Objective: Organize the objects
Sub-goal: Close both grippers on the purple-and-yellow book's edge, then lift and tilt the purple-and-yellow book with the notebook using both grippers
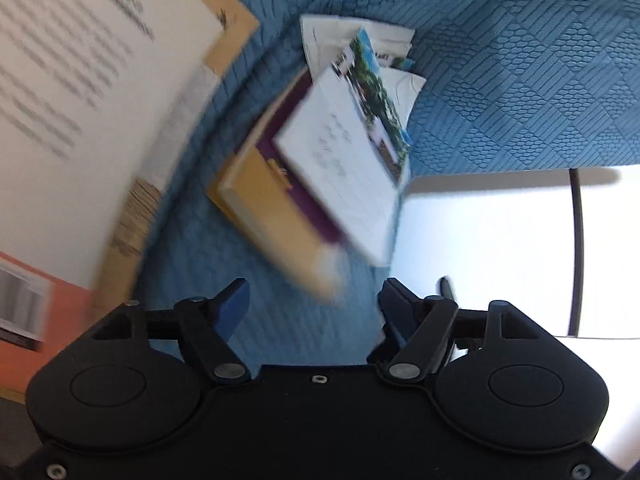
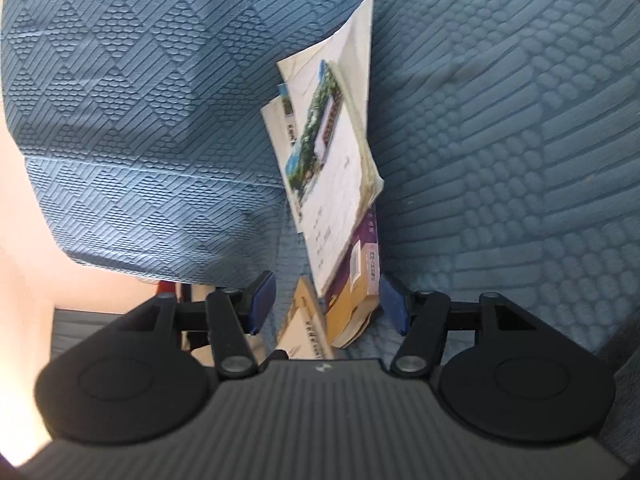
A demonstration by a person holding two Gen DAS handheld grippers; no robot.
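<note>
A blue textured sofa (image 1: 520, 80) fills both views. A blurred white printed sheet (image 1: 80, 100) lies at ten o'clock in the left view. At centre a stack of books (image 1: 320, 152) rests on the cushion. The left gripper (image 1: 314, 304) gapes, empty. The right gripper (image 2: 328, 300) straddles the yellow-purple book (image 2: 352, 292); pad contact is unclear.

The blue sofa cloth (image 2: 120, 120) looks matt and bumpy, with raised scale and stripe shapes. The white paper booklet with a green photo strip (image 2: 332, 184) looks smooth. The yellow and purple book (image 1: 276, 216) has a slightly shiny cover. The black plastic left gripper (image 1: 314, 304) looks smooth and matt.
</note>
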